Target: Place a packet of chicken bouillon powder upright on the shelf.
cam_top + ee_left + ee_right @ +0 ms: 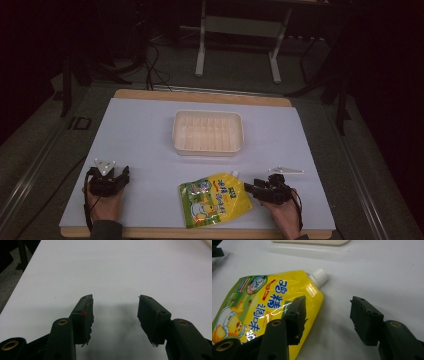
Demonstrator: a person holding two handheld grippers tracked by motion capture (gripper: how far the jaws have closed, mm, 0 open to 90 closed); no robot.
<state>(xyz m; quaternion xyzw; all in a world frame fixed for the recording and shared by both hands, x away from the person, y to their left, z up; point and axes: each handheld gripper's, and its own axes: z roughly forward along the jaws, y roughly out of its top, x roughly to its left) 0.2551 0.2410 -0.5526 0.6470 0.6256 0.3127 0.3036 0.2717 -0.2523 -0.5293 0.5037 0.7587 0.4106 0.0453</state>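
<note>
Pouch (262,307), flat, edge between your right gripper (327,315) jaws, apart, unclamped: slide further on before closing; left gripper (115,315) apart, empty, idle.

The room is dim, and the surroundings beyond the counter (150,135) sink into near-black. Only the white counter top catches soft light from above. The left gripper view shows a smudgy grey shadow on the counter between and near its fingers (83,315). A small glare streak sits on the yellow pouch (274,302). All frames look soft and slightly grainy.
</note>
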